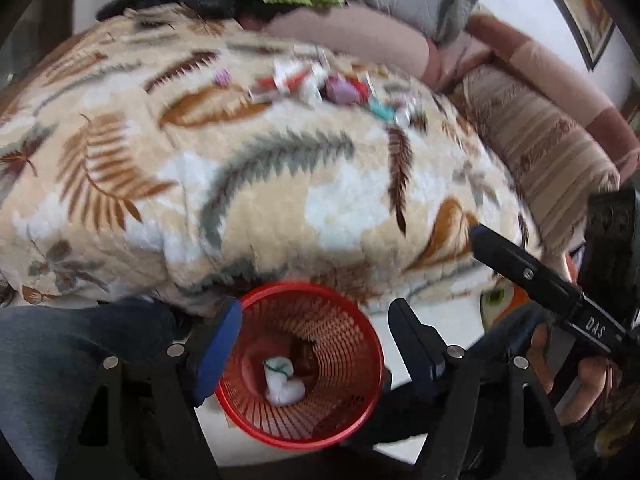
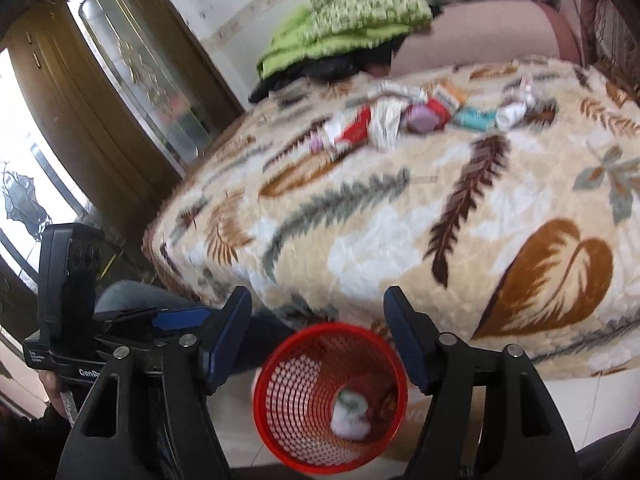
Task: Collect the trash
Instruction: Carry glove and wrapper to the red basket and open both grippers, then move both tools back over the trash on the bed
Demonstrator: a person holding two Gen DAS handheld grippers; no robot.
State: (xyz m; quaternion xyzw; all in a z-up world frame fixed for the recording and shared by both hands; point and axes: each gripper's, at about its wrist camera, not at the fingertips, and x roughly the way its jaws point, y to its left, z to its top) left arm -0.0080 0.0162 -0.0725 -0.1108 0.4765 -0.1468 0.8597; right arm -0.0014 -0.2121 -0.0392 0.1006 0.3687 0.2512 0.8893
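Trash [image 2: 404,114] lies in a loose strip far across the leaf-print blanket [image 2: 400,220], well apart from both tools. Largest first: the blanket, plush and soft, covers the whole sofa seat. Expect pieces to sink slightly into the pile, so you will likely pinch some fleece if you go in too deep.

Next down, the red mesh wastebasket [image 1: 304,364] stands on the floor against the seat's front edge, directly below you. It already holds a crumpled white wad [image 1: 282,386] and something brownish beside it, too blurred to name.

Your left tool [image 1: 316,344] hangs above the basket mouth, jaws spread wide, nothing between them. Your right tool [image 2: 318,340] hangs likewise over the basket, jaws apart and empty.

Then the litter itself, smaller again: a red-and-white carton or wrapper [image 2: 352,128], a crinkled foil-like wrapper [image 2: 386,120], a purple rounded piece [image 2: 420,118], a teal pack [image 2: 474,118], and a small white crumple [image 2: 510,114]. Motion blur hides the labels.

Judgement: all of it looks light and thin. Wrappers will crush and may slip; take them across a bunched fold, not a flat face. Cartons are stiffer; grip across the narrow sides.
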